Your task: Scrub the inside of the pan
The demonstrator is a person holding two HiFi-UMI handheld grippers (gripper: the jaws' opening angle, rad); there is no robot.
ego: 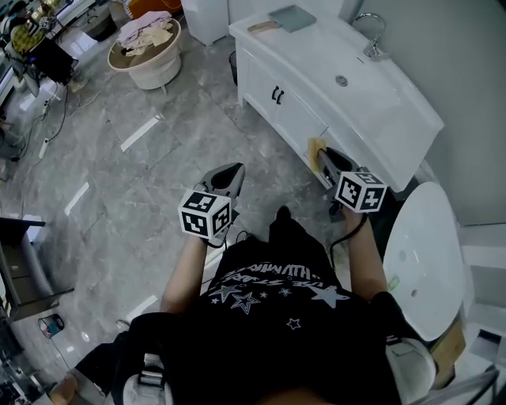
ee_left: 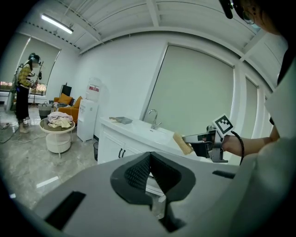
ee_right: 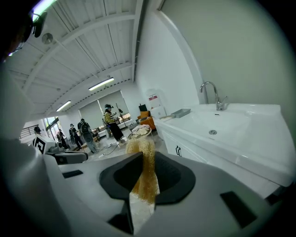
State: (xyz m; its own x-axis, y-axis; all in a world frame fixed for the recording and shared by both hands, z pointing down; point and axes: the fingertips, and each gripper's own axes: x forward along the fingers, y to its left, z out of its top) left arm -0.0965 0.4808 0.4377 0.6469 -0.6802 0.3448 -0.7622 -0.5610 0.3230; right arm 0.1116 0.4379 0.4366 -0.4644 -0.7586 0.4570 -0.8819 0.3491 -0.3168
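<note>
In the head view I see the left gripper (ego: pixel 229 176) and the right gripper (ego: pixel 326 158) held out before the white vanity (ego: pixel 395 107). The grey pan (ego: pixel 291 17) sits at its counter's far end, well apart from both. In the left gripper view, the jaws are pressed together on nothing. In the right gripper view, the jaws clamp a yellow sponge (ee_right: pixel 144 152).

The head view looks steeply down from above the person, taking in the left gripper (ego: pixel 229 176), the right gripper (ego: pixel 326 158) and the white counter (ego: pixel 399 119) at upper right. Each gripper view rides close on its gripper, roughly level — the left faces the counter front, the right looks along it. All three share the counter, tap (ego: pixel 371 39) and basket (ego: pixel 146 59).
</note>
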